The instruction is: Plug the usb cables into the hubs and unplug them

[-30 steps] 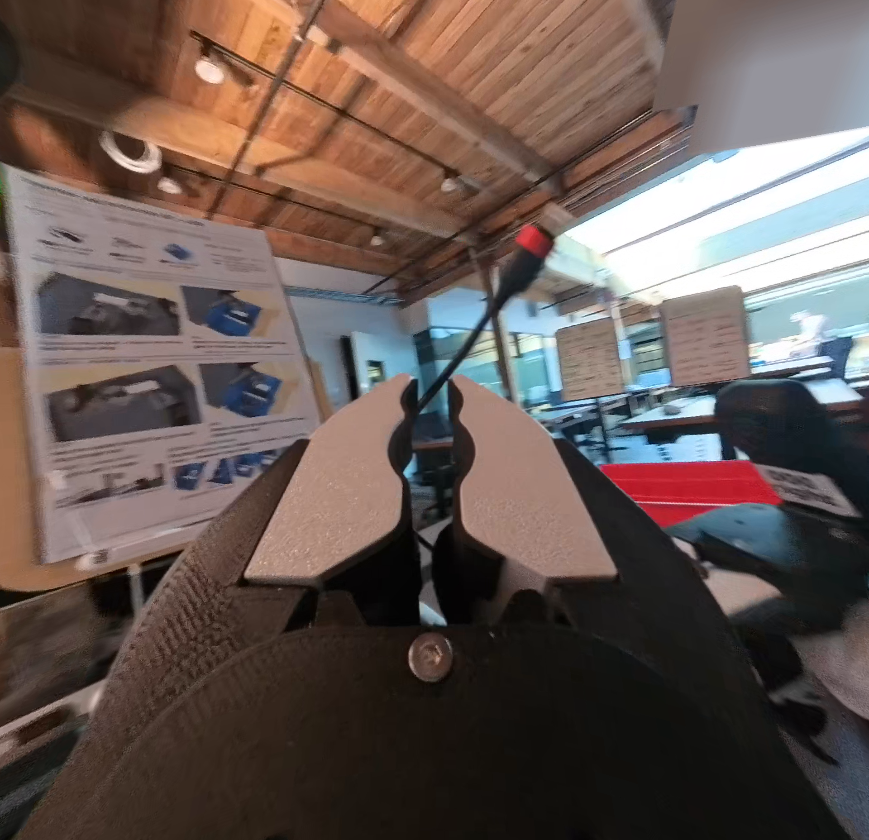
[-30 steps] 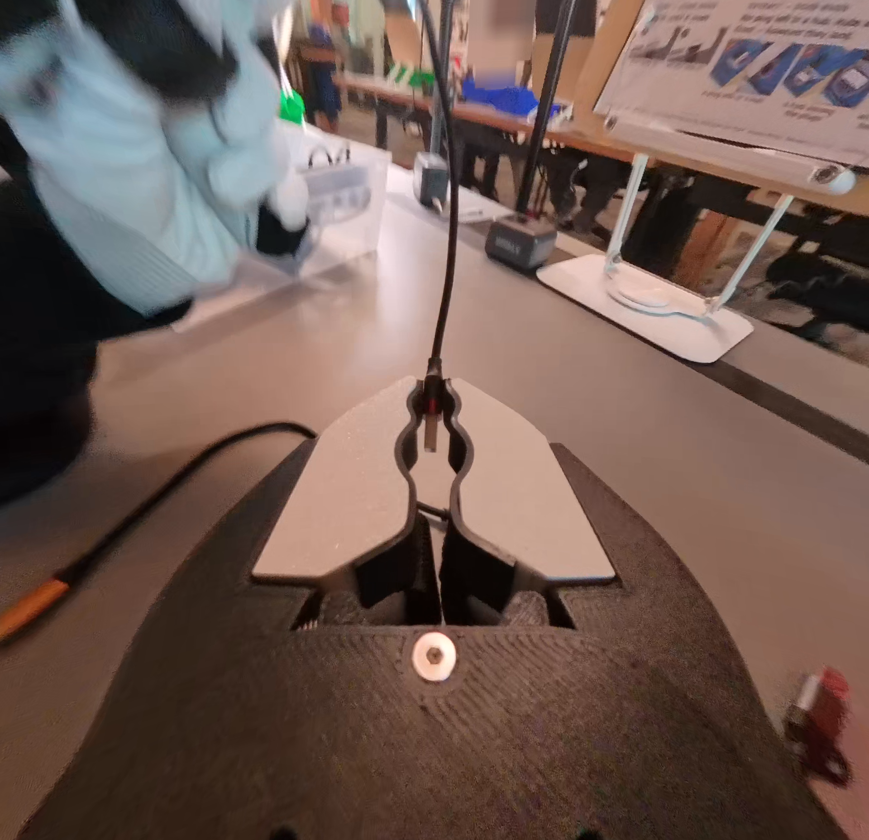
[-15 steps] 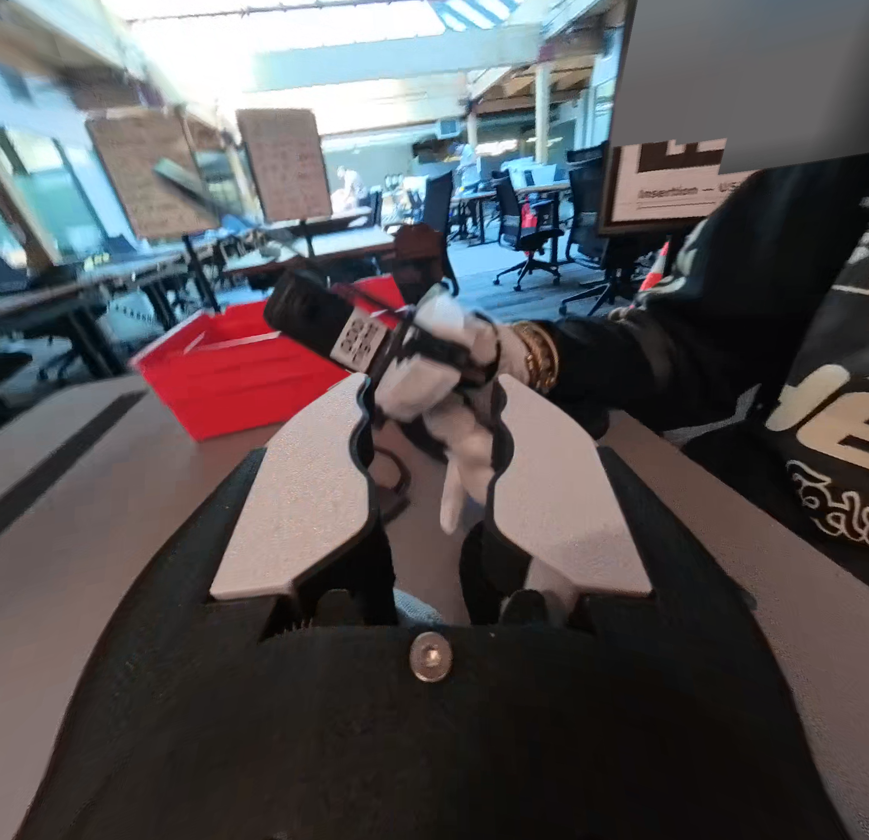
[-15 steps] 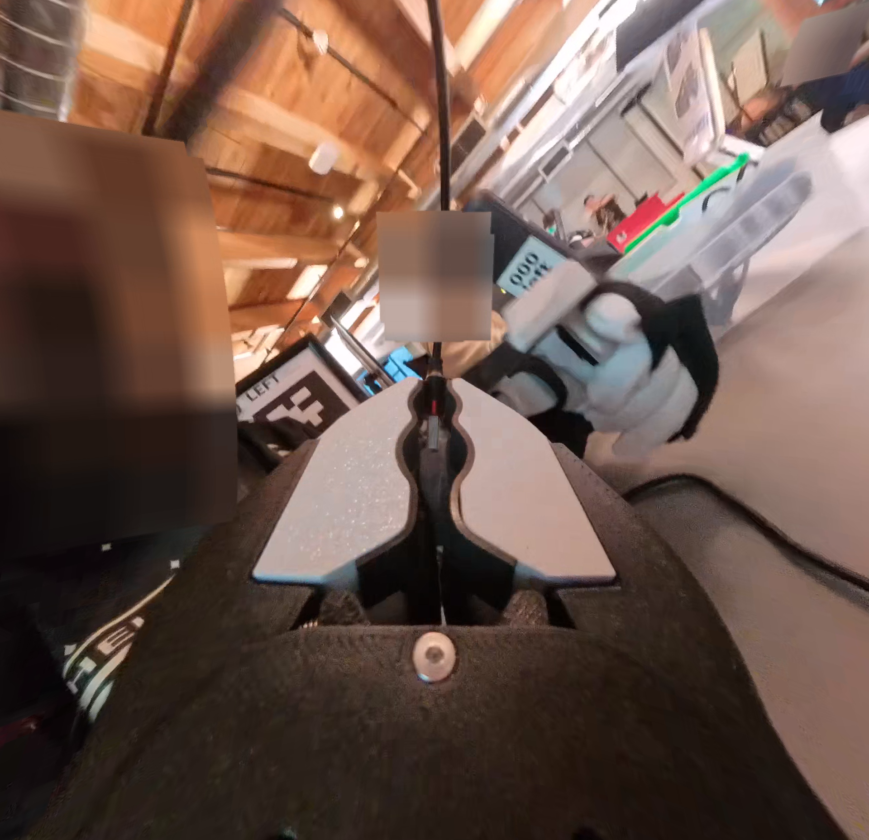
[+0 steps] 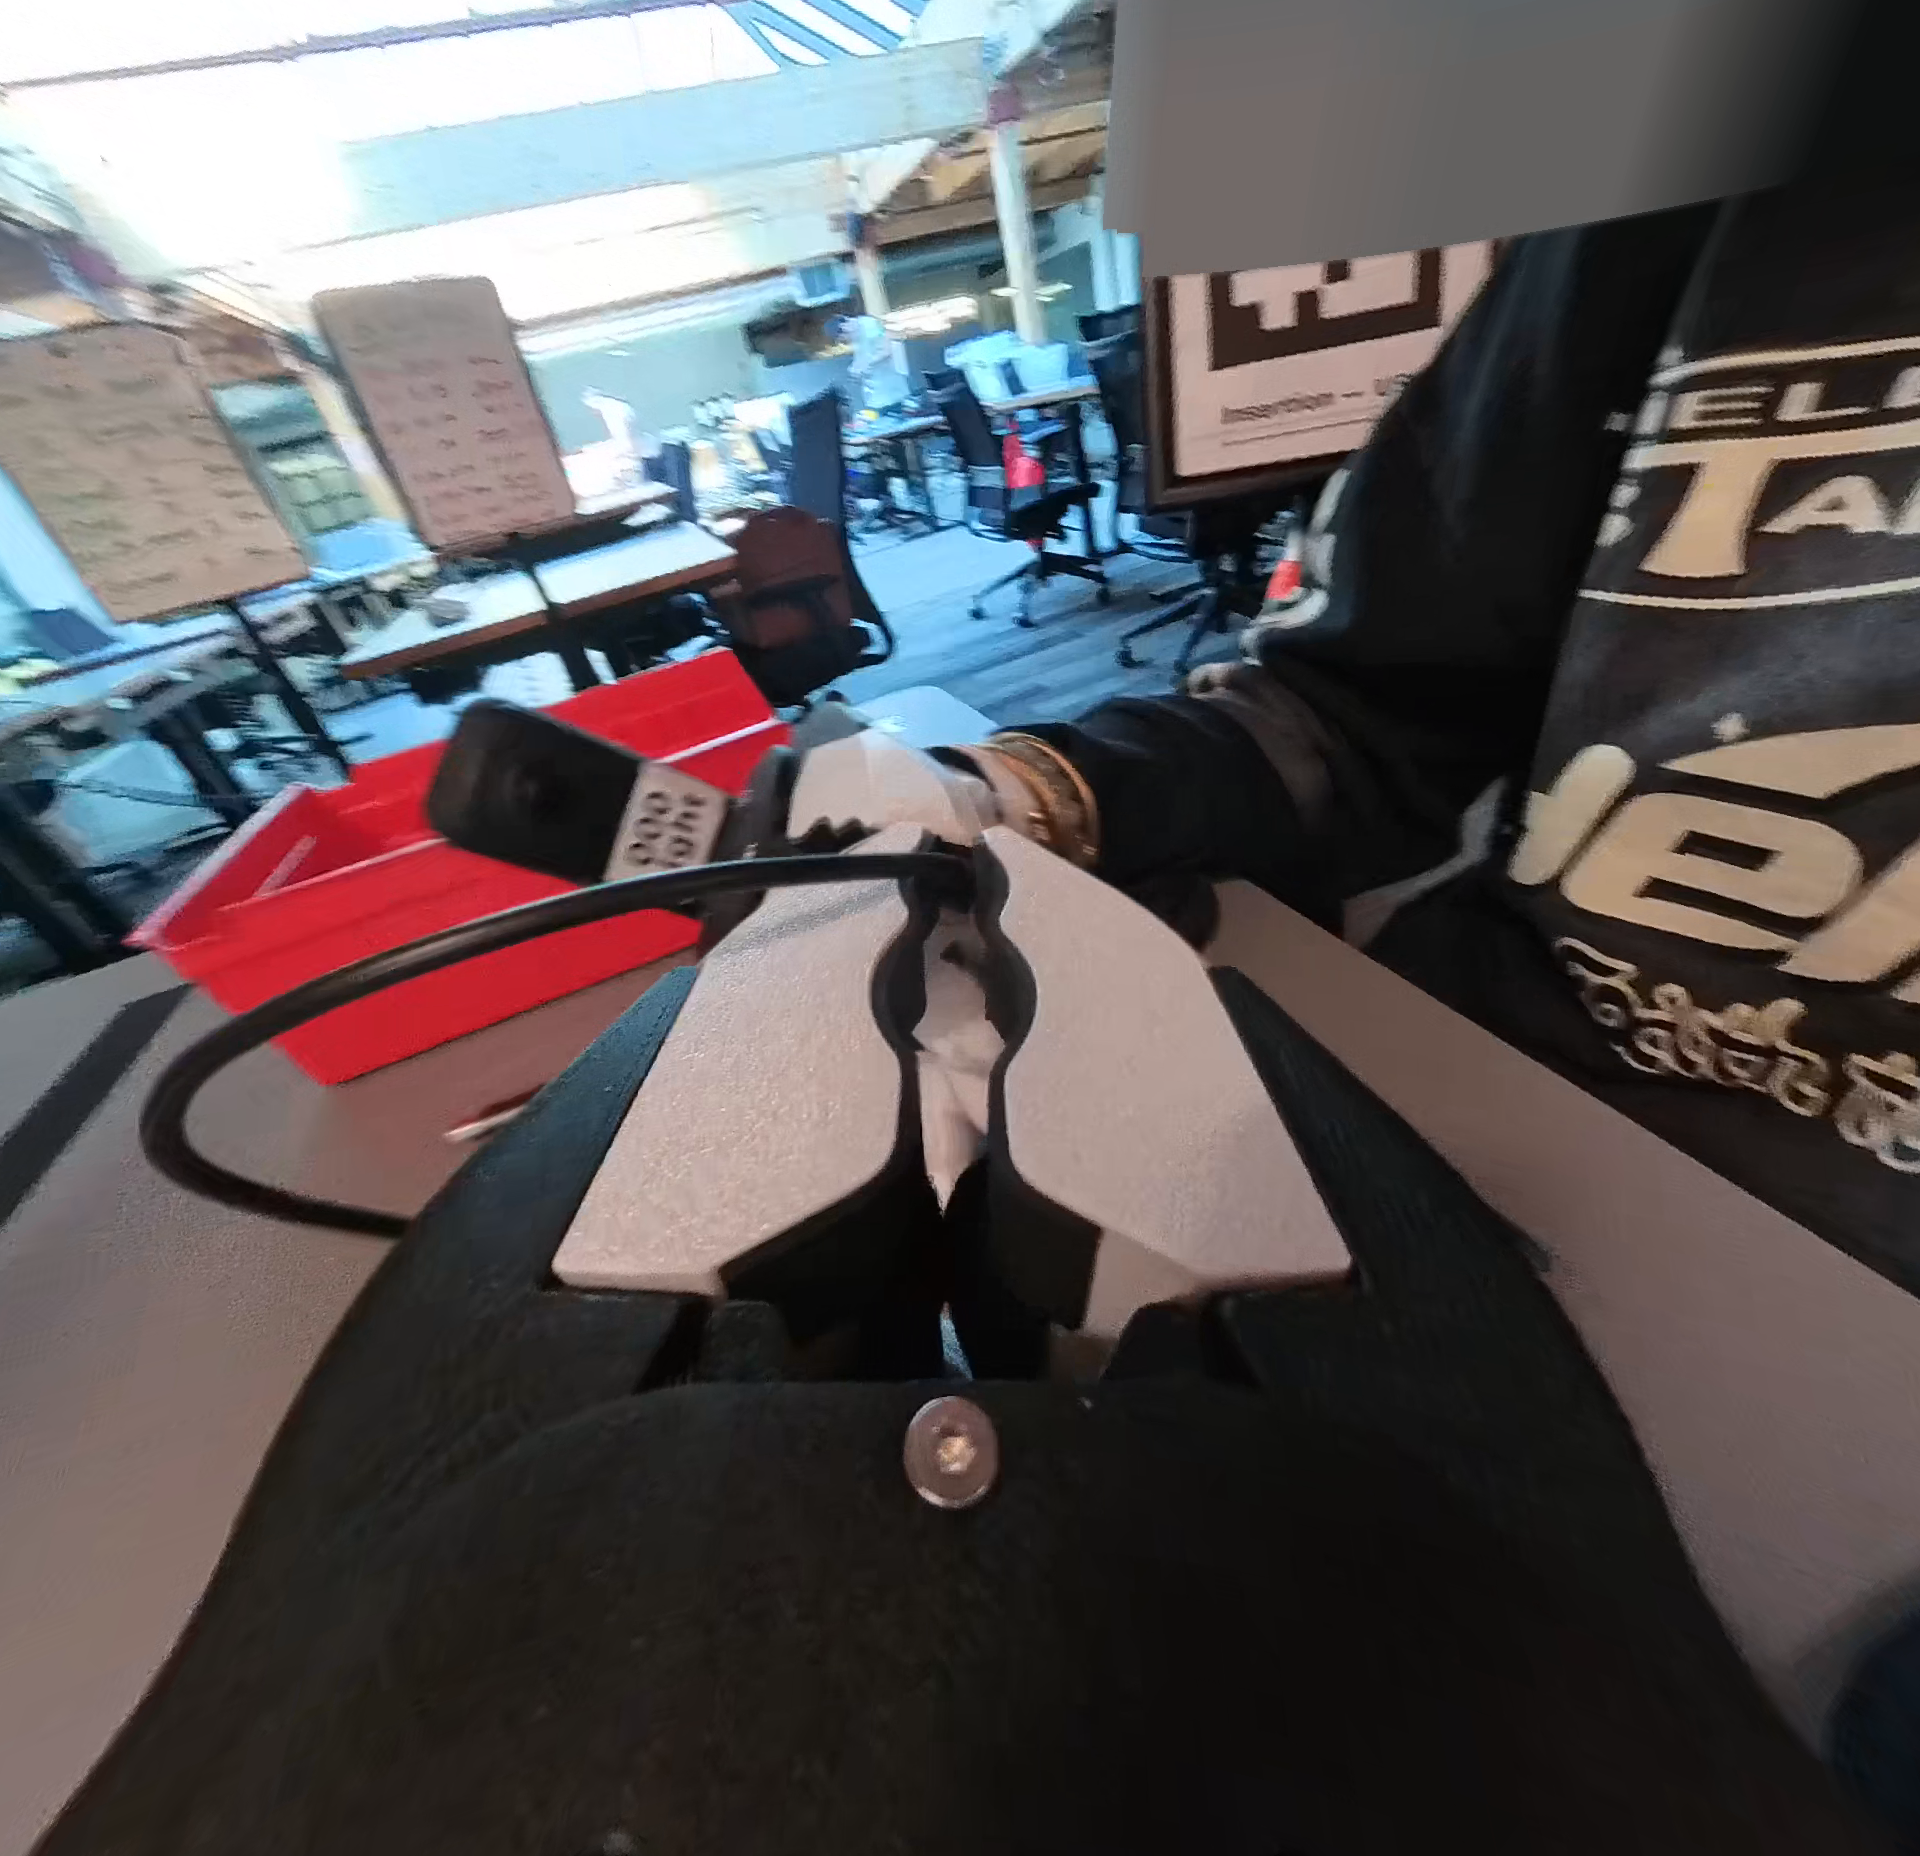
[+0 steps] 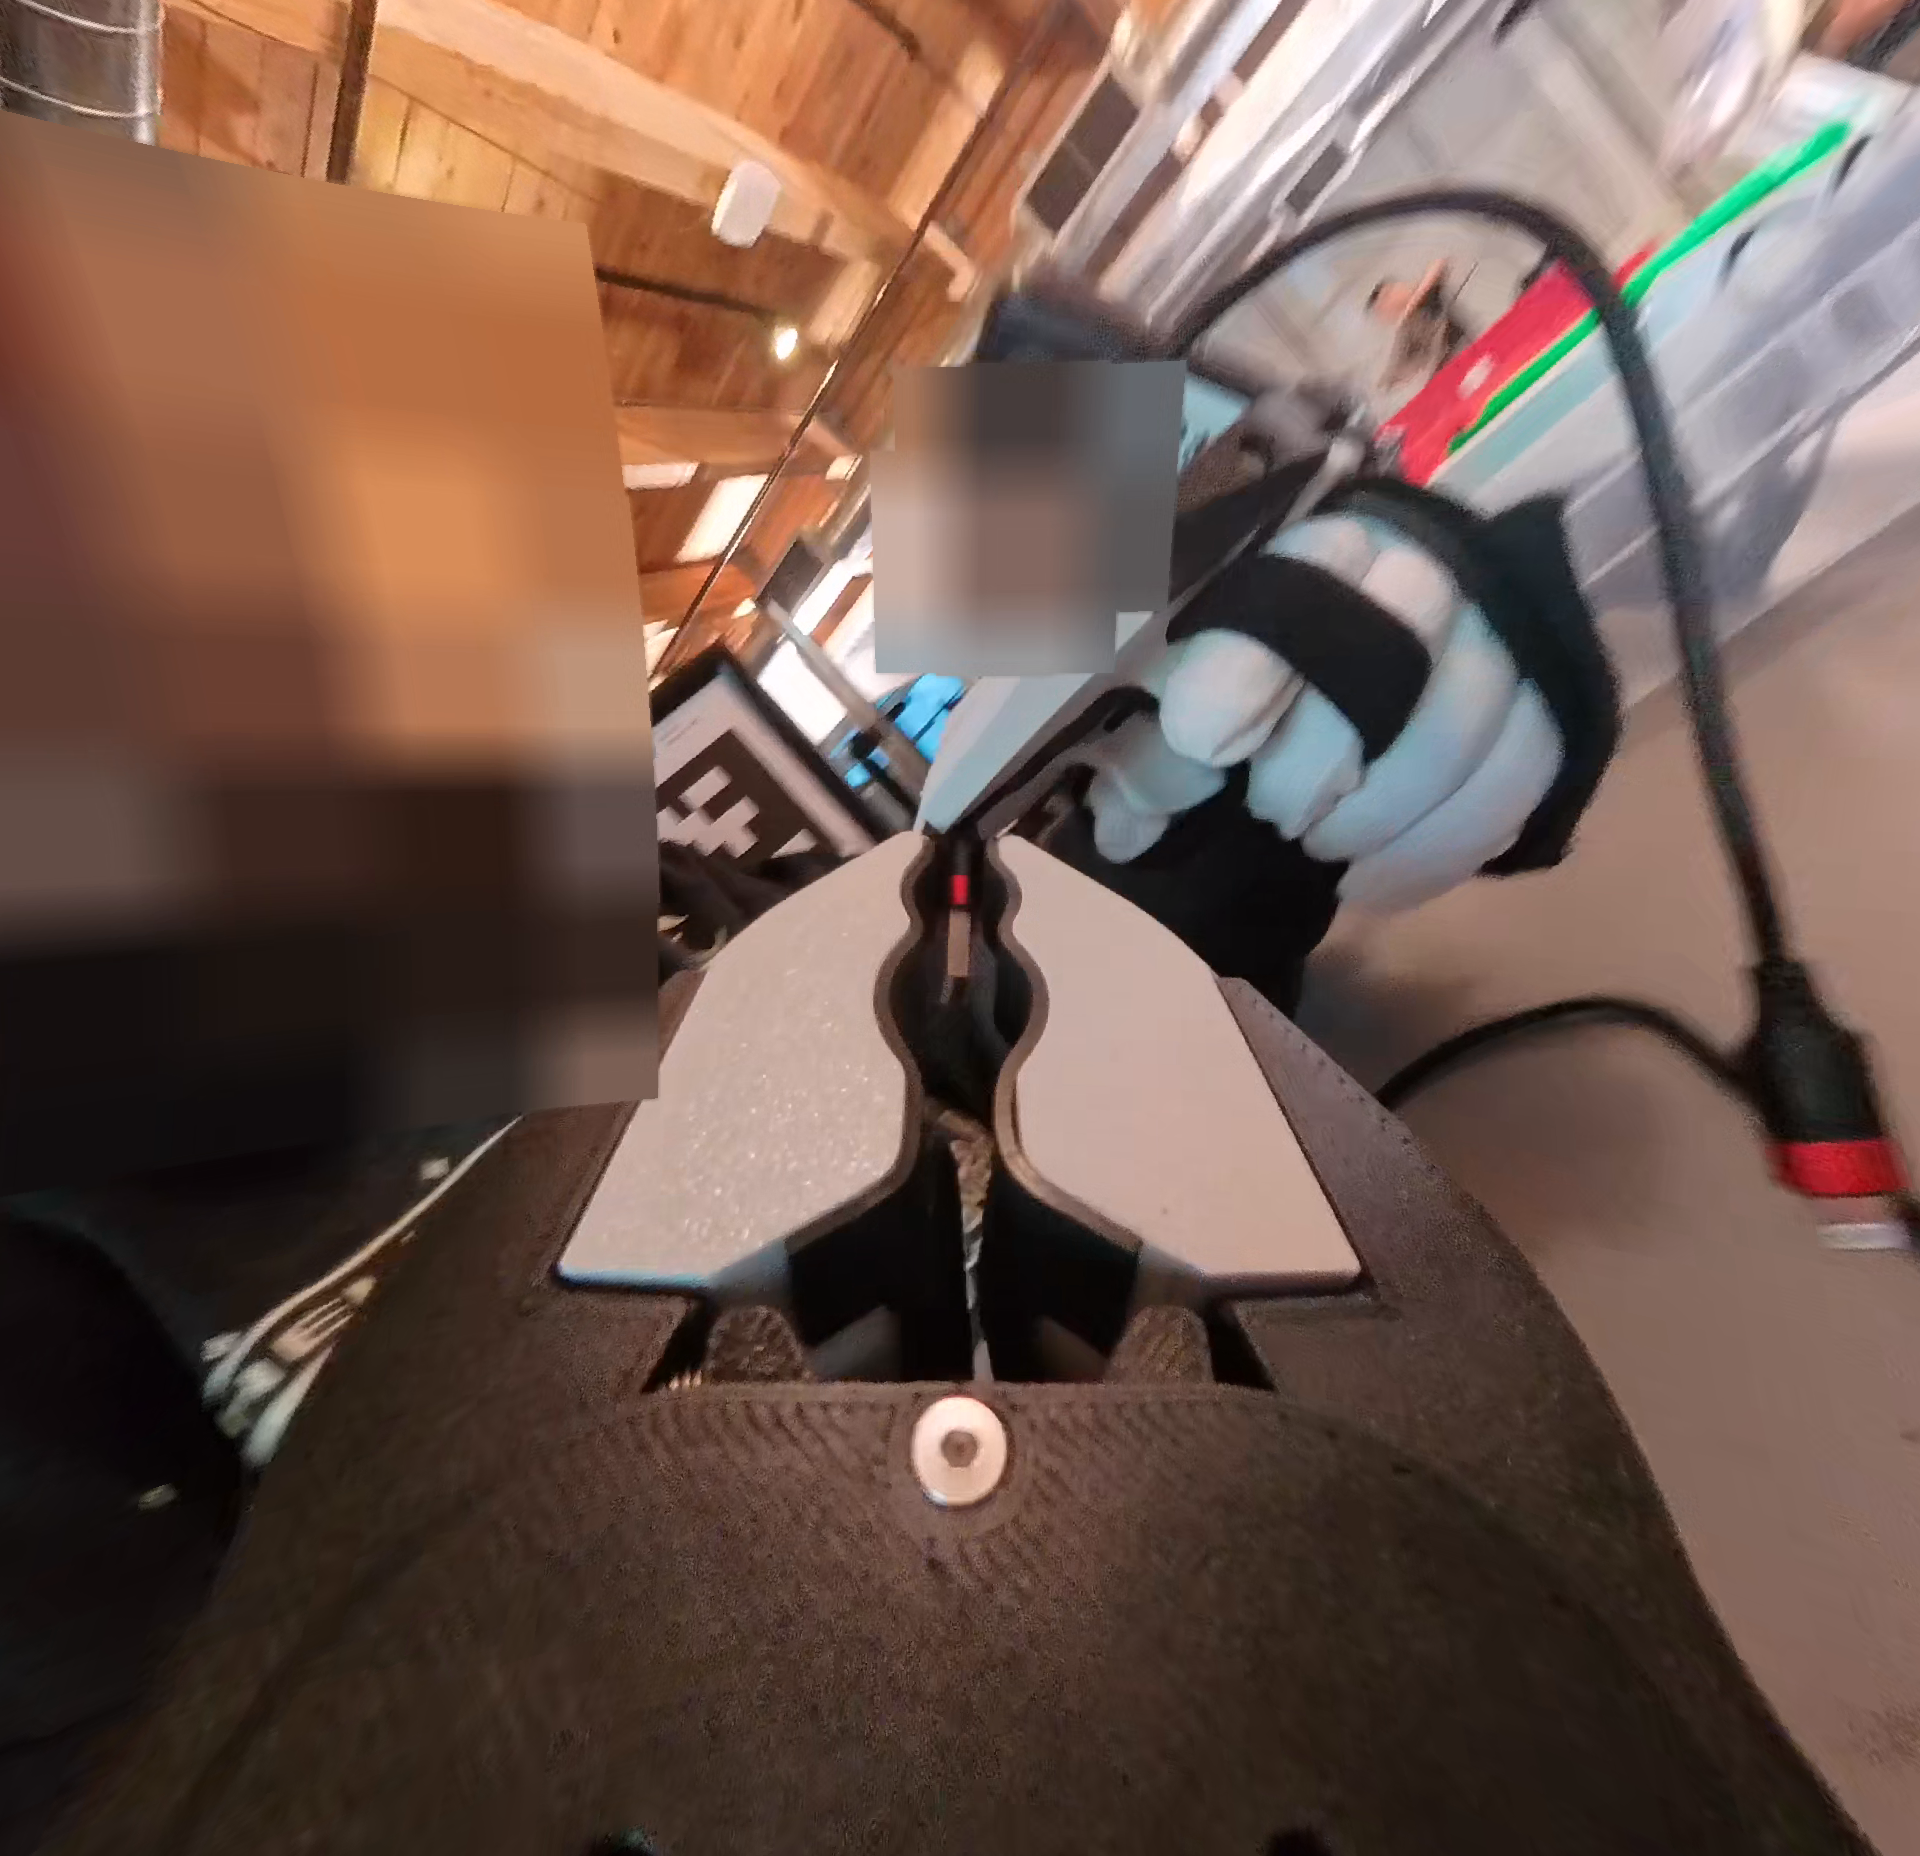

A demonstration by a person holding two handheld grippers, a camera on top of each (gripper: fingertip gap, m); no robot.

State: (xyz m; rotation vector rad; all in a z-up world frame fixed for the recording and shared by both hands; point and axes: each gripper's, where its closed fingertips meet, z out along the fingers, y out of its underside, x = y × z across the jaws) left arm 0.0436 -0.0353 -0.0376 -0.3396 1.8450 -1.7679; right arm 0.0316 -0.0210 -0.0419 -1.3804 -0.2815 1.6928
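My left gripper is shut on a black USB cable, which bends left from the fingertips and down to the grey table. My right gripper is shut on a small USB plug with a red band and a metal tip. The two grippers meet tip to tip. The left gripper's grey fingers show in the right wrist view, held by a white-gloved hand. The cable arcs over that hand and ends in a black plug with a red collar hanging above the table. No hub is in view.
A red bin stands on the table behind the cable. The right gripper's black camera and gloved hand are just beyond my left fingertips. A person in a black printed shirt fills the right side. Another black cable lies on the table.
Half a second ago the left gripper was open in front of the right gripper; now it is shut on the cable. The right gripper has kept hold of its plug and has swung up.
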